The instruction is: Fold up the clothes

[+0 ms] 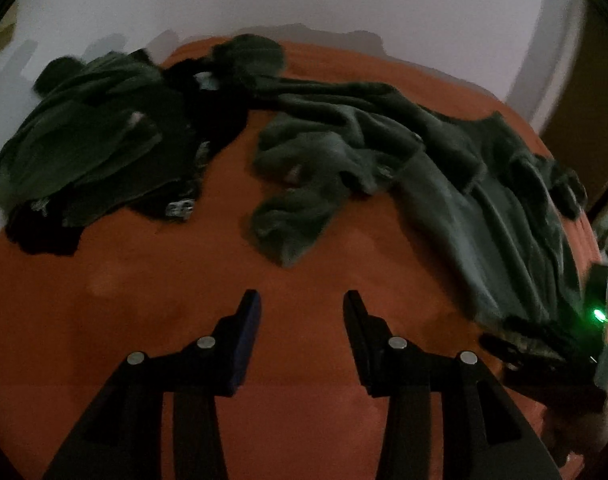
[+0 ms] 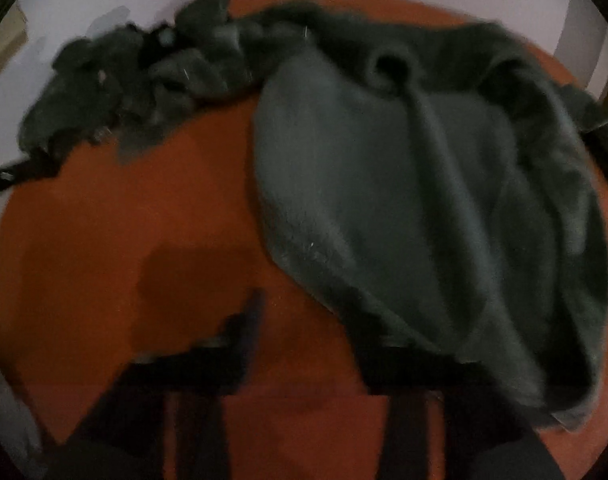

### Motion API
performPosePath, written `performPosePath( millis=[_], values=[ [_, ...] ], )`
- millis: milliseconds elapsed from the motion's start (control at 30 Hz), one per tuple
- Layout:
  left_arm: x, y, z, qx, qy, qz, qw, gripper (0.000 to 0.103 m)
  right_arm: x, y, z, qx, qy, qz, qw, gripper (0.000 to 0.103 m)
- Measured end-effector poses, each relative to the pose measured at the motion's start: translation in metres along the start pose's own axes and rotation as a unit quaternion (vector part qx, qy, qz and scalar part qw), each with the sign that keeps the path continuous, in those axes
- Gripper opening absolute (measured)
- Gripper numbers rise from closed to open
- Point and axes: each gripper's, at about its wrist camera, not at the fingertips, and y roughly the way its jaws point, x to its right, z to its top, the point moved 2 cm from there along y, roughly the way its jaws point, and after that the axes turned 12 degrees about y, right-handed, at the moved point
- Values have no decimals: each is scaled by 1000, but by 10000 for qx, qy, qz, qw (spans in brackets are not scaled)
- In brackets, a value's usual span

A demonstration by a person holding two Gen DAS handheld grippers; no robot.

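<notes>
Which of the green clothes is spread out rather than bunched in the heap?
The big green garment on the right, stretched across the orange bed; the others sit crumpled in the pile at the left.

We see a dim, grainy room through two fisheye lenses that bend the orange bed cover (image 1: 104, 300) toward black corners, the left wrist view fairly sharp, with a green indicator light (image 1: 596, 314) glaring at its right edge, the right wrist view smeared by motion blur.
</notes>
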Motion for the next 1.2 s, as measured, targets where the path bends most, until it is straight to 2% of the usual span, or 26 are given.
performPosePath(
  millis=[67,233,333,400,467,500,533,700,833,1000,1200],
  values=[
    [10,5,-3,-34,134,-11,9999,45,-4,16,3,12,-42,-109,9999,54],
    [27,21,-12,-173,415,163,9989,46,-22,28,15,259,-172,-315,9990,72],
    [34,28,-11,-227,474,84,9986,49,-32,42,22,334,-380,-721,9961,72],
    [34,32,-12,-269,424,45,9987,52,-36,52,28,295,-429,-809,9954,71],
    [33,38,-14,-333,337,13,9989,54,-38,54,32,349,-389,-846,9950,36],
    [32,42,-16,-380,307,-13,9988,55,-37,51,33,414,-311,-911,9945,5],
    [31,47,-19,-440,307,-23,9986,55,-36,47,34,474,-206,-915,9945,6],
    [25,67,-25,-757,198,-44,9969,59,-28,5,23,721,316,-298,9965,6],
    [13,72,-28,-880,-9,21,9961,69,-28,-38,9,1013,-8,-224,9946,6],
    [-4,74,-22,-850,-165,257,9959,74,-10,-75,2,1196,-47,-168,9927,5],
    [-31,94,11,-972,-265,571,9933,74,27,-77,10,1171,201,-303,9925,5]
  ],
)
